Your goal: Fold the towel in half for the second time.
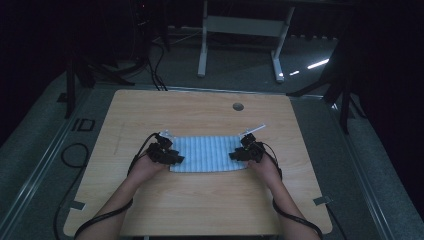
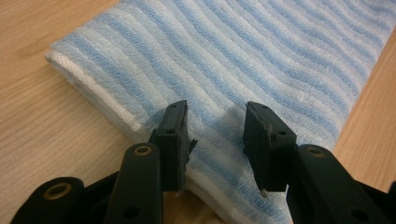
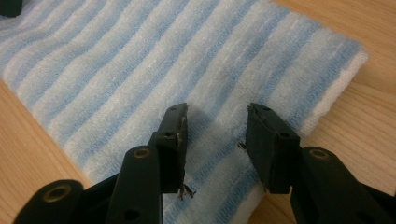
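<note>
I am holding my left tongs [image 1: 172, 157] and right tongs [image 1: 236, 155] over the two short ends of the striped towel [image 1: 207, 153]. Both are standing apart, gripping nothing yet. The towel is lying flat and already folded on the middle of the table [image 1: 200, 210], long side running left to right. I think another fold is waiting.
</note>
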`<state>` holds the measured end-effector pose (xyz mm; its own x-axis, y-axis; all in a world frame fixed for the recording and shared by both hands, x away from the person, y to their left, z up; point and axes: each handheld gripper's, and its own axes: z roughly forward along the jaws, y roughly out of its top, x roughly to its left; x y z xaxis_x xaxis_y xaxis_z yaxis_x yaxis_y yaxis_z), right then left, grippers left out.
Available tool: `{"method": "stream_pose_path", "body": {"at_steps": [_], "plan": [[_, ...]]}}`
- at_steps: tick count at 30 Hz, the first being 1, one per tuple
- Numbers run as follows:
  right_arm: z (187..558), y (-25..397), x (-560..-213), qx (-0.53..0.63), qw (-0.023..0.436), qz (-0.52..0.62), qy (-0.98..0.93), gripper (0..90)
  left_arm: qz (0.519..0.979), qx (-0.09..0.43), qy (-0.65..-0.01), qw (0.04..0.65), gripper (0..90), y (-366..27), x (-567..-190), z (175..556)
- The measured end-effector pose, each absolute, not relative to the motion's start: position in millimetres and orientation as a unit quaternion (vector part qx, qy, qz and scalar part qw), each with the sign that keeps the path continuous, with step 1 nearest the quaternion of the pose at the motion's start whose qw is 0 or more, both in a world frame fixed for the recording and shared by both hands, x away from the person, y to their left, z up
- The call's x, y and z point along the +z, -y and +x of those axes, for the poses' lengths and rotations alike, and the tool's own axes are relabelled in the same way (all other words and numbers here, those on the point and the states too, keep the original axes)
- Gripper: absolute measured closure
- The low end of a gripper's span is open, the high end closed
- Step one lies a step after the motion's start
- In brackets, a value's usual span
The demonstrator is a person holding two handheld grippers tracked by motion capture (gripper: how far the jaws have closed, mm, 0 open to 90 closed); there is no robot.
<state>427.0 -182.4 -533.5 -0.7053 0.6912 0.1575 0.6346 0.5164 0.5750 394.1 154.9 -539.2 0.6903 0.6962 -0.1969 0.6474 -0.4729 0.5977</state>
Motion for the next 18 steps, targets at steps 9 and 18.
{"method": "stream_pose_path", "body": {"at_steps": [9,18], "plan": [[422,181,-523,0.326,0.041,0.365,-0.871,48.3,0.854,0.036,-0.385,0.349,43.4,-149,-530,386],[410,175,-509,0.356,0.051,0.33,-0.873,20.6,0.85,0.046,-0.359,0.382,26.4,-144,-523,375]]}}
